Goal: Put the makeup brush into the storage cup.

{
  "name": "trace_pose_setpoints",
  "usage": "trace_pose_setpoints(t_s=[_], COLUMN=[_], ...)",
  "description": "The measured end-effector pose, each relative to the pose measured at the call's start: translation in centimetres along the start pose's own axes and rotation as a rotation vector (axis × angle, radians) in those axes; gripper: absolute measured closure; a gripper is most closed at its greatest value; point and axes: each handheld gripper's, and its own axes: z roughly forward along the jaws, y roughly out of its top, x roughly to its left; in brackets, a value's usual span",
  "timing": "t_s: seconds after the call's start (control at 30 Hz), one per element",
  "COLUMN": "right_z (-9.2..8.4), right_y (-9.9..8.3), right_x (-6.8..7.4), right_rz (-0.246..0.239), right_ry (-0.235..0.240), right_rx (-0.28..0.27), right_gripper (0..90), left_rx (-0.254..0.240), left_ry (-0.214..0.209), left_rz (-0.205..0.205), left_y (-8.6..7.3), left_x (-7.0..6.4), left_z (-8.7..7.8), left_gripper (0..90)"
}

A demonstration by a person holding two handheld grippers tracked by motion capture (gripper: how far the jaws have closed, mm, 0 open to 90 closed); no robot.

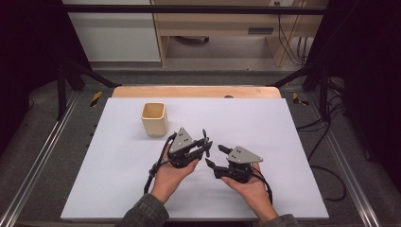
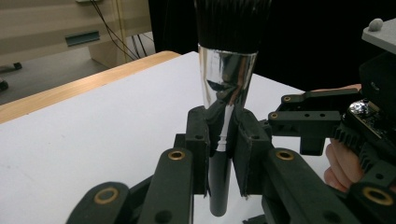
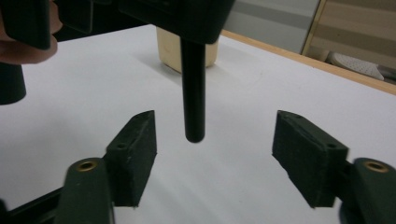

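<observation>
At frame centre: left gripper pinches brush by its handle | right gripper spread, handle between, untouched | cup upper left

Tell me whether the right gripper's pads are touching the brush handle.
Apart. In the right gripper view the right gripper stands open, and white table shows on both sides between its pads and the black brush handle, which hangs from the left gripper.
</observation>
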Motion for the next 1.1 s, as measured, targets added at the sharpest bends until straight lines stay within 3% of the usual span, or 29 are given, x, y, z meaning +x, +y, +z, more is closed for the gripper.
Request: trace_pose_setpoints(t_s=[0.13,0.3,0.67,1.1], right_z=[0.0,-0.2,-1.3,-2.5], right_y=[0.1,0.2,0.2,-0.2], right_x=[-0.1,-0.3,-1.6,-2.9], right_rz=[-0.015,0.000,0.052,0.072], right_ry=[-0.034,-0.028,-0.047,-0.076], right_rx=[0.014,0.029,0.012,-0.009], right_gripper=[15.0,7.9,5.3,4.9], left_rx=[0.004,0.004,0.001,-0.009], left_ry=[0.026,0.048,0.096,0.143], left_rz=[0.006,0.010,0.024,0.029], left_y=[0.1,0.2,0.9,1.7], left_x=[0.5,1.2,2.7,4.4], left_z=[-0.5,-1.2,-2.7,-4.5], left_gripper=[77.5,77.5,77.5,77.5])
